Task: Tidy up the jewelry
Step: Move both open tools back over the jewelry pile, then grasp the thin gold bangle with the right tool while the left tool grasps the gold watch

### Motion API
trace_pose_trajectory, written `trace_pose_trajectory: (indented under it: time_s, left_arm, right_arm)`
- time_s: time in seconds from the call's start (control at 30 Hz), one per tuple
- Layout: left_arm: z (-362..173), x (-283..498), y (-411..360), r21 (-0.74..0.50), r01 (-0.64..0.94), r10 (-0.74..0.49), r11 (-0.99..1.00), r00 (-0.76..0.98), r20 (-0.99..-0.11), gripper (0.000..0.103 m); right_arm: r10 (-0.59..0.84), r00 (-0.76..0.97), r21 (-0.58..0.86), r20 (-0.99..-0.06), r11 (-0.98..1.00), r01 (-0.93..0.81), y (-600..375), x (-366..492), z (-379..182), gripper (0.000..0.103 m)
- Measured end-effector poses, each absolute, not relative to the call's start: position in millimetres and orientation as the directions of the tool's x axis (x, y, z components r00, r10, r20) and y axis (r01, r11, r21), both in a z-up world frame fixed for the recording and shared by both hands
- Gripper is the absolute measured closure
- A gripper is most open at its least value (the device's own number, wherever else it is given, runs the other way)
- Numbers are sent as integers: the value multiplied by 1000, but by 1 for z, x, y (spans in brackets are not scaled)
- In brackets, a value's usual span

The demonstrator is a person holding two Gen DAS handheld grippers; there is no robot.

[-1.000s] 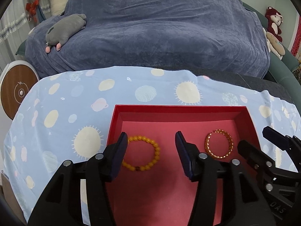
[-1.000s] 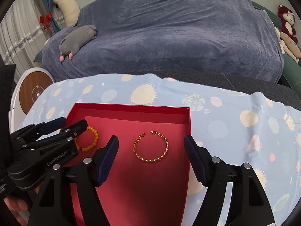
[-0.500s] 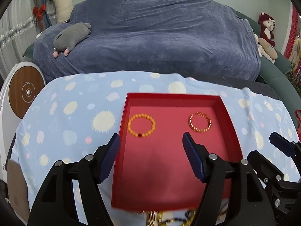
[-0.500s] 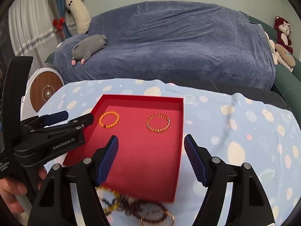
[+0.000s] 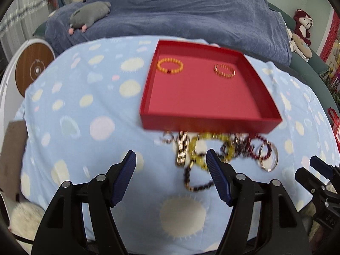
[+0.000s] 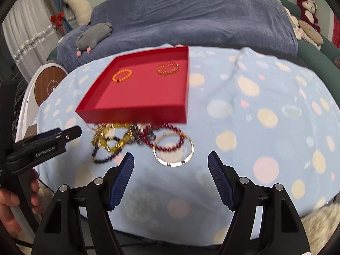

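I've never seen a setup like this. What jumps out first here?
A bright red tray sits on the spotted blue cloth, holding an orange bead bracelet and a gold bangle at its far end. Just before its near wall lies a tangled heap of bracelets.

Both grippers withdrew from the red tray (image 5: 204, 125).

Left hand-held gripper (image 5: 171, 178): black plastic frame w/ two angled arms, silver screws at the joints, ribbed blue pads (image 5: 124, 179) inside. Right hand-held gripper (image 6: 170, 178): same build. White lettering along the left one's side; bare fingers (image 6: 34, 193) wrap its handle.
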State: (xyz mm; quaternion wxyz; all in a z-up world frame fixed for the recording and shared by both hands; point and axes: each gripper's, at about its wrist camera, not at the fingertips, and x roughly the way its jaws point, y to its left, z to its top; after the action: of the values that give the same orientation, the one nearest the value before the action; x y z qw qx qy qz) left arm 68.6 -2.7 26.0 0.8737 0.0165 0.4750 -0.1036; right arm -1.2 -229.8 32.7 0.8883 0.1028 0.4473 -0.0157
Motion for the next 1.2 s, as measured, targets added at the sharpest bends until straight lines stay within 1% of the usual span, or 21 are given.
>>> trace_pose_trajectory:
  time_s: [0.13,0.27,0.67,0.8,0.9,0.97,1.2]
  left_arm:
    - [-2,57,4,-96,171,-168,981,482,-860,38]
    - [-14,59,1,-87,171,-160,981,480,-863,38]
    - [-20,64,-3,-104,179,-182,978,503,-845,38]
    - [-20,65,-2,-118,172,-191,978,507,-841,38]
    - [-20,65,-2,-133,165,-200,977,508,-838,36]
    - [-19,66,-1,-138,157,-200,978,512,-836,29]
    - [-21,67,-1,-140,149,-197,979,511,-837,28]
  right_arm:
    - [33,570,140,-821,979,145,-231,-2,14,33]
    - [22,567,138,-824,977,163,-232,2,2,33]
    - [13,549,146,-836,969,198,-237,18,-17,33]
    - [23,546,143,-838,974,179,-233,25,-21,33]
    - [17,546,120,-838,981,153,-226,32,-24,34]
    - [20,548,114,-837,984,139,-222,37,-26,33]
    - [7,544,91,-839,988,128,-216,48,-30,31]
